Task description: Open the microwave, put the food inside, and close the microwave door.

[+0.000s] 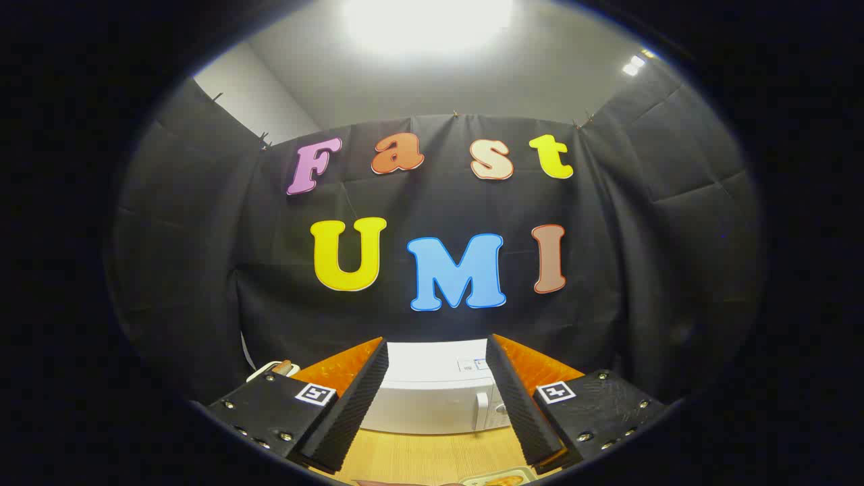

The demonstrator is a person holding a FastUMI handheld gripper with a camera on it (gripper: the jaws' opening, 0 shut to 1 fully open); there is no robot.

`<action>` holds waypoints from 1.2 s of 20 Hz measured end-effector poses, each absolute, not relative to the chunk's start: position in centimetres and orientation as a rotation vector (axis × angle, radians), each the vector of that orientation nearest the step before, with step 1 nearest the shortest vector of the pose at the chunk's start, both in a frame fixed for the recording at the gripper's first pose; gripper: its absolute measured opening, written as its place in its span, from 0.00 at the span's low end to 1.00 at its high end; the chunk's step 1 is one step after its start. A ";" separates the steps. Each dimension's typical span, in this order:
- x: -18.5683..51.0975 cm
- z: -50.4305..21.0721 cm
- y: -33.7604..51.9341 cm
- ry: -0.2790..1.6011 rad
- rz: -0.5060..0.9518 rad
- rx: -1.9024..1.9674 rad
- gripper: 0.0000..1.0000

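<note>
A white microwave (432,395) stands on the wooden table (432,455), beyond the fingers and framed between them. Its door is shut, with a white handle (482,409) near its right side. My gripper (437,351) is open and held high above the table, with nothing between the fingers. Just below the right finger lies a pale plate holding yellowish food (503,480), partly hidden.
Left of the microwave, behind the left finger, a white plate with something brown on it (277,369) peeks out. The booth's black cloth wall rises behind the microwave. A bright ceiling lamp (425,20) shines overhead.
</note>
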State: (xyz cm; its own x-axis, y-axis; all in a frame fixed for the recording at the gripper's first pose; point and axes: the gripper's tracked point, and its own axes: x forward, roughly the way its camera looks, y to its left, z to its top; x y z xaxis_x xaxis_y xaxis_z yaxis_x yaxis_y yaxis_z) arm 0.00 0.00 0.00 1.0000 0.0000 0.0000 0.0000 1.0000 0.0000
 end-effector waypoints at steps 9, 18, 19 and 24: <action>0.4 0.6 0.5 -0.023 -0.009 -0.025 0.93; 1.4 -0.7 0.0 -0.028 -0.021 -0.055 0.93; 1.6 -1.2 -0.1 -0.025 -0.021 -0.058 0.93; 2.5 -3.4 -1.1 0.000 -0.022 -0.045 0.93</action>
State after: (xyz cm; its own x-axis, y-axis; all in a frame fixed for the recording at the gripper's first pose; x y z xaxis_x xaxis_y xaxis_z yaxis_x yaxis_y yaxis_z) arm 2.52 -1.09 -3.43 0.9998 -0.0217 0.0000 0.0217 0.9988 -0.0446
